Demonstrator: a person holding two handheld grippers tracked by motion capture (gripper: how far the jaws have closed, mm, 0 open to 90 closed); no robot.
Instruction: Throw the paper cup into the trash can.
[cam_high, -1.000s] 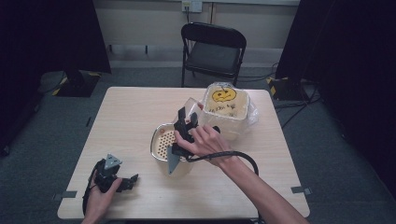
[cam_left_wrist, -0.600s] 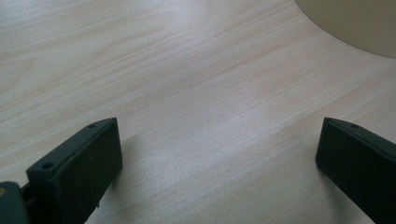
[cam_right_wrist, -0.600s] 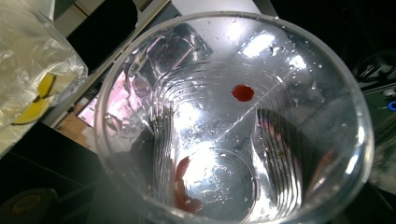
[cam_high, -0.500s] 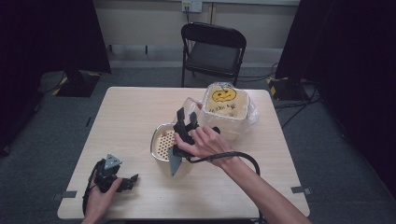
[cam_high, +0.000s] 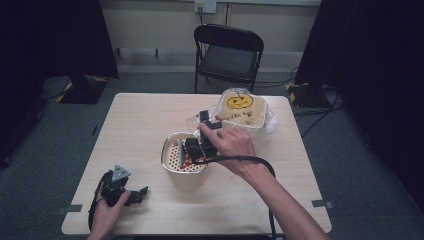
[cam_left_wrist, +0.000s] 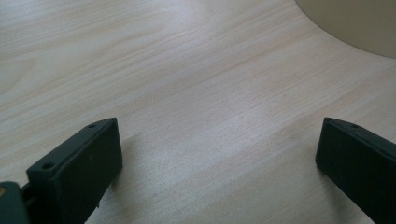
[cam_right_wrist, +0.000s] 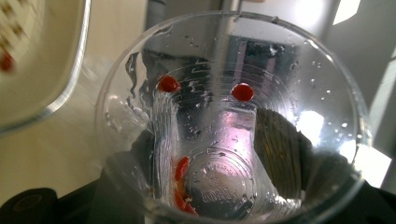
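- The desk (cam_high: 150, 120) is pale wood, with a black chair (cam_high: 227, 52) behind it.
- A pot (cam_high: 185, 165) with a holey tray inside sits in the middle of the desk.
- A tub (cam_high: 243, 107) with a smiley face stands just behind the pot, to its right.
- The right tongs (cam_high: 200, 131) are above the pot's back edge, gripping a clear cup (cam_right_wrist: 229, 126).
- The left tongs (cam_high: 141, 192) rest on the desk, near the pot's front left, jaws wide apart with nothing between them.
- Small red bits (cam_right_wrist: 243, 92) stick to the wet inside of the cup.
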